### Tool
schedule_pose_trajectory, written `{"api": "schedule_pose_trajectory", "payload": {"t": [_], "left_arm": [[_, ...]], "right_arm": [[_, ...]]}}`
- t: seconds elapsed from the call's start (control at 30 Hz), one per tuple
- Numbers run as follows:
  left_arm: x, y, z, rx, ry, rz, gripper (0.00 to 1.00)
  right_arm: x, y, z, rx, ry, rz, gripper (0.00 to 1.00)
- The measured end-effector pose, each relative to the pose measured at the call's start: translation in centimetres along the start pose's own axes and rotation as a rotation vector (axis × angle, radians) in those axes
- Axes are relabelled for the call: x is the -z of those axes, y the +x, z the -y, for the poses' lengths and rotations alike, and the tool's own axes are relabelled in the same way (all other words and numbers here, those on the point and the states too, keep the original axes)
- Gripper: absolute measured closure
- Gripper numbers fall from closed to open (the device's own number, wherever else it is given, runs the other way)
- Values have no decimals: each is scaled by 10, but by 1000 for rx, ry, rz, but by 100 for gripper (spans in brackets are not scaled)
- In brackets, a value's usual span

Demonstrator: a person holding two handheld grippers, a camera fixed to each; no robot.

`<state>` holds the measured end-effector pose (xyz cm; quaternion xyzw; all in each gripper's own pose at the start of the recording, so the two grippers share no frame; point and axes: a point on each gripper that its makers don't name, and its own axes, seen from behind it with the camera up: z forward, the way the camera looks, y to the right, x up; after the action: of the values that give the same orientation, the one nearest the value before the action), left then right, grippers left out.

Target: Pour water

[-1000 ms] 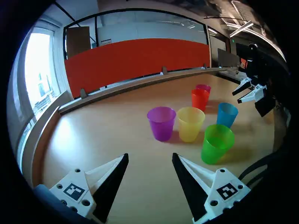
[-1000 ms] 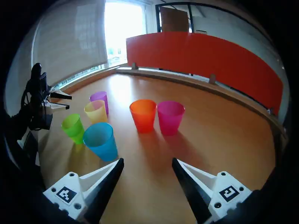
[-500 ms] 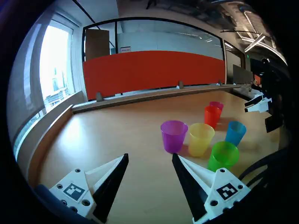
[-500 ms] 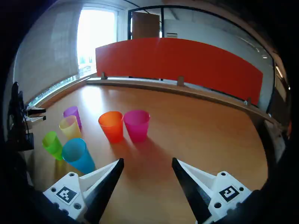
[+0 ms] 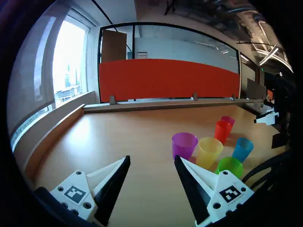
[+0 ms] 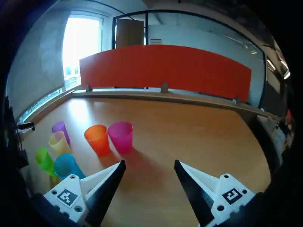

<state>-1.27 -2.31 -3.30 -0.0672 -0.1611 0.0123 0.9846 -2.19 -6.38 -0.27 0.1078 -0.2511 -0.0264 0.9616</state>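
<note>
Both gape wide (empty): left gripper [image 5: 151,158] has the green cup [image 5: 229,165] near-right, right gripper [image 6: 149,162] the blue cup [image 6: 64,165] near-left.

Translucent plastic cups [image 5: 184,144], glossy wooden table [image 5: 113,143]

Office: long wooden desk [image 5: 125,132], orange divider screen [image 5: 166,79], glass partition wall [image 5: 181,45], large window [image 5: 68,75].

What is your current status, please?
Left gripper open, right gripper open, both empty. Six cups upright on table, untouched. Nothing between grippers and cups.
</note>
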Motion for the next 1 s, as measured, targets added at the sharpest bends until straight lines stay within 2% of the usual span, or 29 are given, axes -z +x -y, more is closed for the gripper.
{"api": "schedule_pose_trajectory", "payload": {"t": [0.3,0.67,0.8,1.0], "left_arm": [[-4,16,-2,10,26,-49,14],[-3,53,-14,-5,31,-154,14],[-2,64,-16,16,40,-196,14],[4,85,-14,59,60,-272,14]], "right_arm": [[1,16,-13,9,-60,-96,0],[23,52,-26,58,-144,-296,1],[33,57,-33,41,-172,-355,1],[44,65,-43,0,-188,-407,1]]}}
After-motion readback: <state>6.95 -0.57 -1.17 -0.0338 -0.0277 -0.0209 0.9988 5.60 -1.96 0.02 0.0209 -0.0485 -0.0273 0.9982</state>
